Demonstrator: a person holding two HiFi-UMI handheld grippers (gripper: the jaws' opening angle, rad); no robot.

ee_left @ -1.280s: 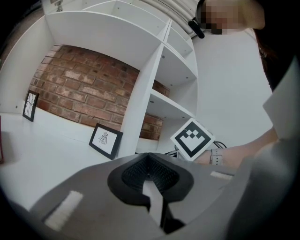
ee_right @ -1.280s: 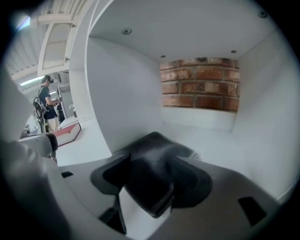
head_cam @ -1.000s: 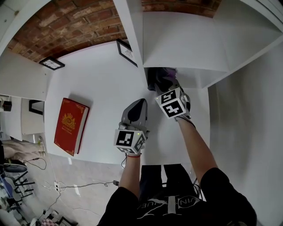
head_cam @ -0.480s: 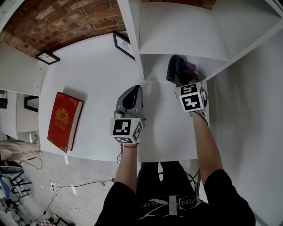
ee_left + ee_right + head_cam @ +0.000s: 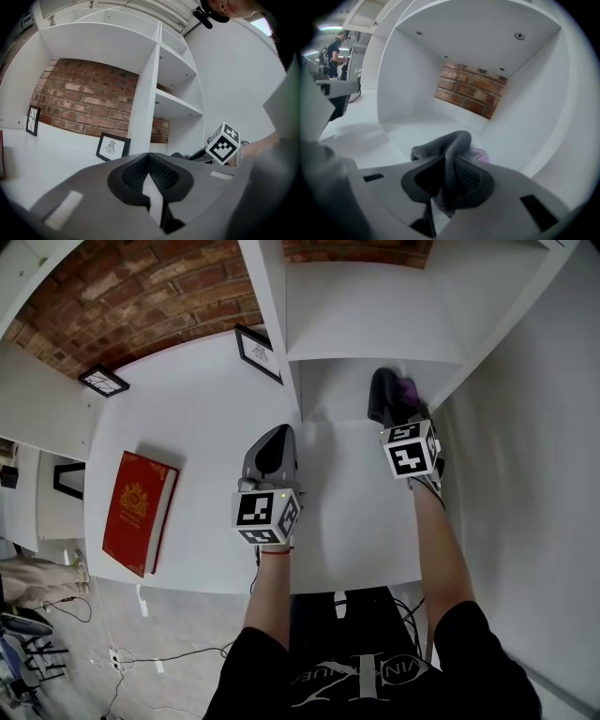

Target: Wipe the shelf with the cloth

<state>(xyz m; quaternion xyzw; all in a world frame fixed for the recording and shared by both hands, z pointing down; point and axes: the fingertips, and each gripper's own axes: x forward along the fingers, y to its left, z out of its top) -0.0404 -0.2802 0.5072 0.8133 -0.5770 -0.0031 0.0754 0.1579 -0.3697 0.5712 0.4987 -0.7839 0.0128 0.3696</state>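
Note:
A dark grey cloth (image 5: 446, 146) with a purple patch (image 5: 480, 154) lies bunched on the white shelf floor (image 5: 405, 129), near the compartment's right wall. My right gripper (image 5: 444, 176) has its jaws closing, and a fold of the cloth is pinched between them. In the head view the right gripper (image 5: 387, 411) reaches into the lower shelf compartment (image 5: 342, 395) with the cloth (image 5: 384, 392) at its tip. My left gripper (image 5: 275, 439) rests shut over the white tabletop, left of the compartment, holding nothing. In its own view the left gripper (image 5: 149, 161) points at the shelf's upright divider.
A red book (image 5: 139, 510) lies on the white table (image 5: 197, 418) at the left. Two framed pictures (image 5: 256, 351) (image 5: 103, 380) lean on the brick wall (image 5: 141, 296). The divider (image 5: 275, 324) and compartment walls close in around the right gripper. A person (image 5: 335, 49) stands far off.
My right gripper has carried the cloth from the compartment's left side across to its right wall. The left gripper has stayed about where it was.

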